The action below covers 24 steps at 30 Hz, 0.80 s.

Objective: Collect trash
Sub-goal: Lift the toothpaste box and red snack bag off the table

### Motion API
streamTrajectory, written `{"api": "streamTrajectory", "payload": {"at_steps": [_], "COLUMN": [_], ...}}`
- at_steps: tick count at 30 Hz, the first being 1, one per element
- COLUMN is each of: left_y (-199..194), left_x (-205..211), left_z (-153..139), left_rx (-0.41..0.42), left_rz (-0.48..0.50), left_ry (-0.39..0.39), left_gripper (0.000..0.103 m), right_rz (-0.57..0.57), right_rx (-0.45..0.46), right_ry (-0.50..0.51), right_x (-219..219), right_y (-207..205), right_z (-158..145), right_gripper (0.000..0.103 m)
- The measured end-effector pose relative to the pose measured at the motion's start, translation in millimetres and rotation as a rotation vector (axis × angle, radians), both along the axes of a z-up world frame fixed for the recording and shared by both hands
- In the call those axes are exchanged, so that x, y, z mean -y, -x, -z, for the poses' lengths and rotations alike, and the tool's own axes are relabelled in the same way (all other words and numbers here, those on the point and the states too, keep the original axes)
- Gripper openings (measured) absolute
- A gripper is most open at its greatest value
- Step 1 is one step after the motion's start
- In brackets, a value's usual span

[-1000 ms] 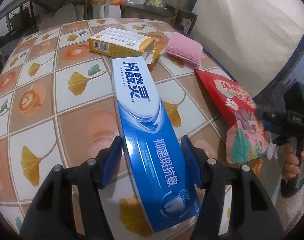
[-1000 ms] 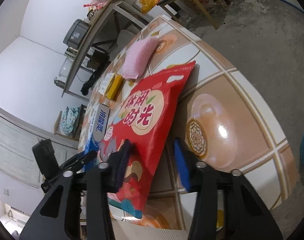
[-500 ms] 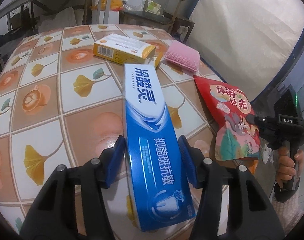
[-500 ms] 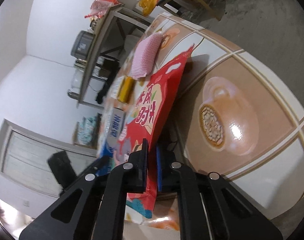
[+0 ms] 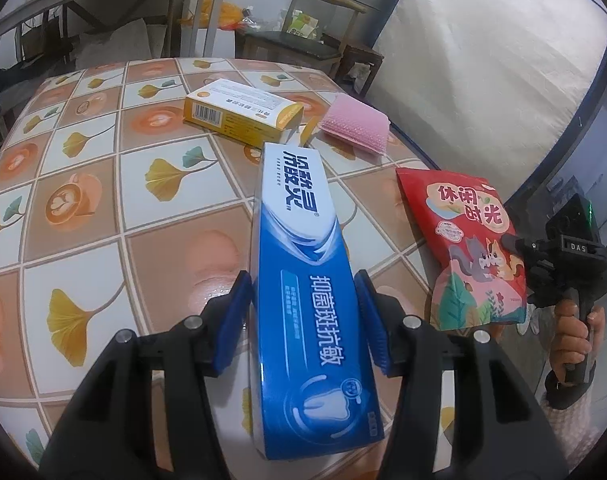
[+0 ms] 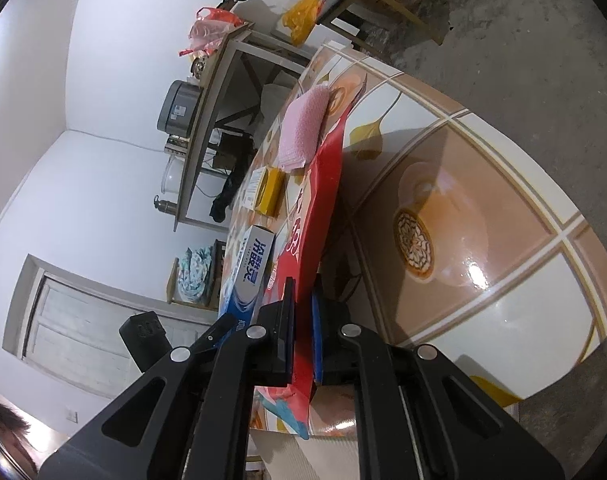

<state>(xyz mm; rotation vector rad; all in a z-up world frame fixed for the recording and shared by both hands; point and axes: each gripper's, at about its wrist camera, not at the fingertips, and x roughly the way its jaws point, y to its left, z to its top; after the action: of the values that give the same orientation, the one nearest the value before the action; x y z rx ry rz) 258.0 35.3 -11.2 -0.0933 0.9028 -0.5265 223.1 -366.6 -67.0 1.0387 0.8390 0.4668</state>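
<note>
A long blue toothpaste box (image 5: 303, 280) lies lengthwise between the blue pads of my left gripper (image 5: 303, 308), which press its two sides; its near end juts past the table edge. To the right, a red snack bag (image 5: 463, 232) hangs raised off the table, pinched at its lower corner by my right gripper (image 5: 511, 242). In the right wrist view that gripper (image 6: 303, 300) is shut on the bag (image 6: 323, 200), which stands edge-on, and the toothpaste box (image 6: 249, 264) shows to its left.
A yellow carton (image 5: 239, 114) and a pink sponge (image 5: 355, 128) sit farther back on the patterned table (image 5: 83, 184). A person's hand (image 5: 575, 340) grips the right tool. A mattress (image 5: 483, 60) leans at the right; a chair (image 5: 319, 40) stands behind.
The right jaws closed on the red bag and tipped it up off the table onto its edge. The left pads narrowed onto the toothpaste box.
</note>
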Motion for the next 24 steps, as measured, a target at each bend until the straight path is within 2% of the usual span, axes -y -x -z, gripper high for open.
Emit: {"api": "streamTrajectory", "payload": {"at_steps": [12,24], "left_y": [0,5], "left_x": [4,27], "left_z": [-6,-29], "left_rx": [0.021,0.075], "left_rz": [0.001,0.038], "left_ry": [-0.002,0.024], "left_gripper": [0.049,0.048], "right_rz": [0.027,0.06], "right_rx": [0.025,0.071], "right_ry": [-0.029,-0.062], "right_x": [17,36], "right_y": [11,27], "right_z": [1,-2], "right_gripper": [0.007,0.007]}}
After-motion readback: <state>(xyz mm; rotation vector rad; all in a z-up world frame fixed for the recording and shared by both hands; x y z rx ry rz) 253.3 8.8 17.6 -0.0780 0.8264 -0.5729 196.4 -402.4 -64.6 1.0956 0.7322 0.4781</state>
